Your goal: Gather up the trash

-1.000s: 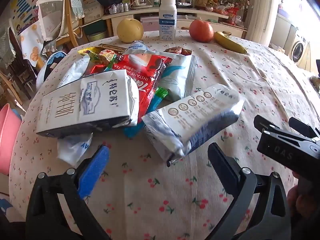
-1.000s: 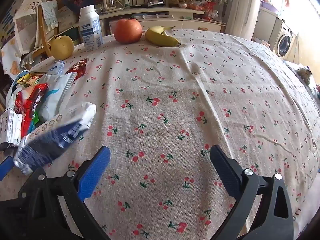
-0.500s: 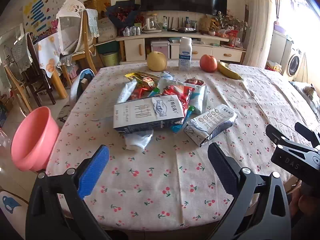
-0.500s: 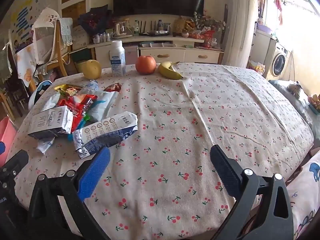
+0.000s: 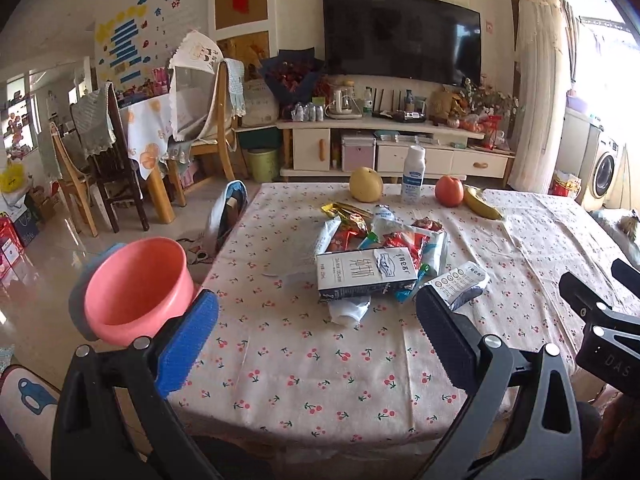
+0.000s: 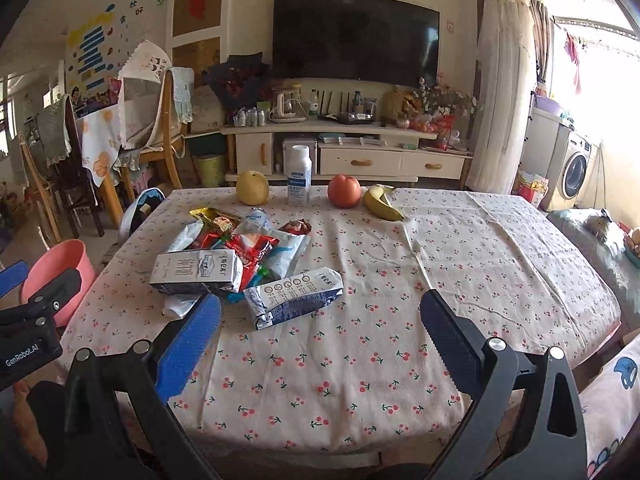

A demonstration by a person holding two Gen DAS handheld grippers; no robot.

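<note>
**Both grippers empty, trash heap waiting mid-table**

Left wrist view: the left gripper point(image 5: 316, 334) hung wide and empty off the near table edge. The pink basin point(image 5: 134, 290) sat at the table's left edge. The milk carton point(image 5: 366, 273) lay atop the wrapper pile point(image 5: 384, 236); grabbing it carelessly could have dragged loose wrappers off the tablecloth point(image 5: 320, 360).

Right wrist view: the right gripper point(image 6: 320, 338) was spread wide too, holding nothing. The second carton point(image 6: 294, 296) lay nearest. The apple point(image 6: 344, 191) and banana point(image 6: 382, 202) stood beyond, and an overreach might have swept them up as trash.
</note>
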